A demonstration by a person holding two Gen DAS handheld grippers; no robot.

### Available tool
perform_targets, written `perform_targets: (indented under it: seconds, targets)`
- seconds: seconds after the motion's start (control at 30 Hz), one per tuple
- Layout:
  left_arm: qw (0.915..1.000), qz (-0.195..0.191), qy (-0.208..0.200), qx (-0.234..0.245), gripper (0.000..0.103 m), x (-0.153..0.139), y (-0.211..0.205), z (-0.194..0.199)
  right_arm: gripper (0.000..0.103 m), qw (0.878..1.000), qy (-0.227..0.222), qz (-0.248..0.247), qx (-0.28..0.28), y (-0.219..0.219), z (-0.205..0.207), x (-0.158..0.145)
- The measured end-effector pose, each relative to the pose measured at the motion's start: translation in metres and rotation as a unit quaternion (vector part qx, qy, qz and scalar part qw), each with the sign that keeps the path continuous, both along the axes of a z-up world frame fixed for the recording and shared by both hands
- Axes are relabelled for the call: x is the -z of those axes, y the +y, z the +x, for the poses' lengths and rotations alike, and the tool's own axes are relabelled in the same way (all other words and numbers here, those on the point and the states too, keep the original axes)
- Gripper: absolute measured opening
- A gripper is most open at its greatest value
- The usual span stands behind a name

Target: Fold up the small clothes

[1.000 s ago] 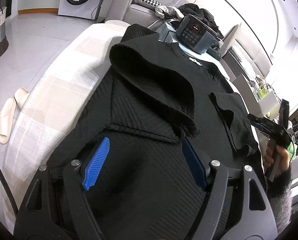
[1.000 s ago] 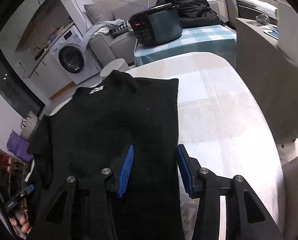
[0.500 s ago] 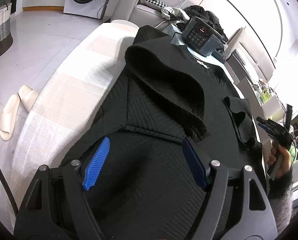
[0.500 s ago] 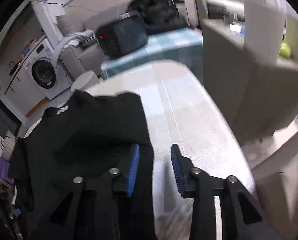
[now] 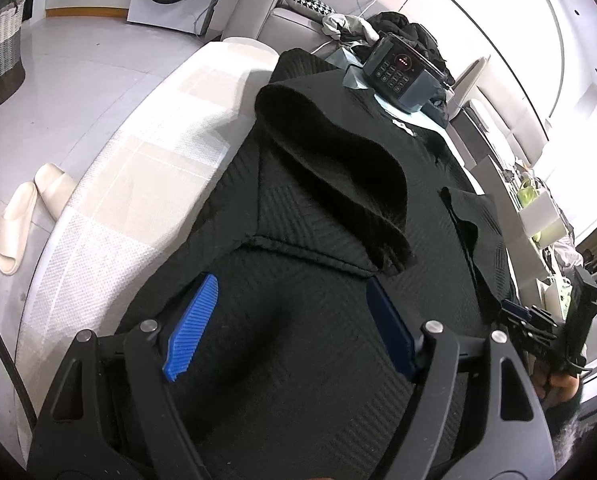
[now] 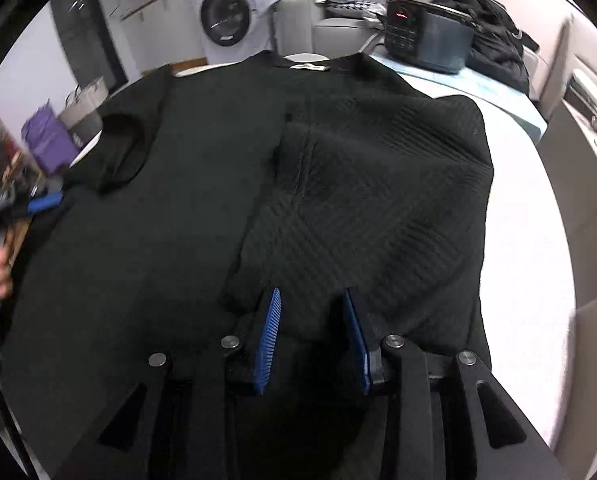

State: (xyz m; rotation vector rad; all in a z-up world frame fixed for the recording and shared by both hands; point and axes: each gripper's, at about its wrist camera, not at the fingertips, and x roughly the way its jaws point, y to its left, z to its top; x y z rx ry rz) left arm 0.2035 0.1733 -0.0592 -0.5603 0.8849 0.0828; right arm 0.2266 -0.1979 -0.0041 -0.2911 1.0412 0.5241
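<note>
R gripper [image 6: 310, 336] half-closed around folded sweater [image 6: 338, 184] flap, prob. carrying side inward; grip unclear. L gripper [image 5: 290, 320] wide open, empty, above hem.

The left gripper [image 5: 290, 326] is hovering with jaws spread wide; the right gripper [image 6: 312, 344] is hanging with jaws parted, narrower
</note>
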Motion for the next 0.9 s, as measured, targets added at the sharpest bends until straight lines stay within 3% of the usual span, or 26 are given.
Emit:
perform_targets:
  seconds: [0.17, 0.23, 0.37, 0.43, 0.53, 0.63, 0.73, 0.8, 0.9]
  targets:
    - [0.9999, -0.001, -0.003, 0.011, 0.075, -0.003, -0.014, 0.003, 0.034, 0.998, -0.022, 0.037, 0.046, -0.002, 0.012, -0.01]
    - [0.9998, 0.004, -0.002, 0.018, 0.075, -0.004, -0.019, 0.004, 0.034, 0.998, -0.01, 0.048, 0.047, 0.008, 0.019, -0.006]
    - [0.9997, 0.02, -0.001, 0.017, 0.077, -0.006, -0.022, 0.003, 0.033, 1.0, -0.012, -0.003, -0.01, 0.029, -0.001, 0.002]
    - [0.9994, 0.033, -0.003, 0.014, 0.082, -0.009, -0.023, 0.004, 0.034, 1.0, 0.014, 0.021, -0.012, 0.031, -0.001, -0.008]
    - [0.9984, 0.055, -0.003, 0.014, 0.09, -0.011, -0.024, 0.007, 0.035, 0.998, -0.014, 0.056, 0.014, 0.042, 0.002, -0.029]
    - [0.9981, 0.062, -0.002, 0.008, 0.101, -0.011, -0.022, 0.006, 0.038, 0.996, -0.027, 0.083, 0.016, 0.083, 0.012, -0.041]
    - [0.9974, 0.071, -0.002, 0.006, 0.101, -0.013, -0.02, 0.001, 0.045, 0.993, -0.032, 0.111, -0.009, 0.13, 0.018, -0.043]
    - [0.9972, 0.075, -0.001, -0.004, 0.101, -0.013, -0.015, -0.004, 0.057, 0.991, -0.024, 0.131, -0.027, 0.158, 0.022, -0.041]
    - [0.9972, 0.074, -0.001, -0.012, 0.101, -0.012, -0.006, -0.01, 0.061, 0.988, -0.016, 0.142, -0.053, 0.195, 0.028, -0.034]
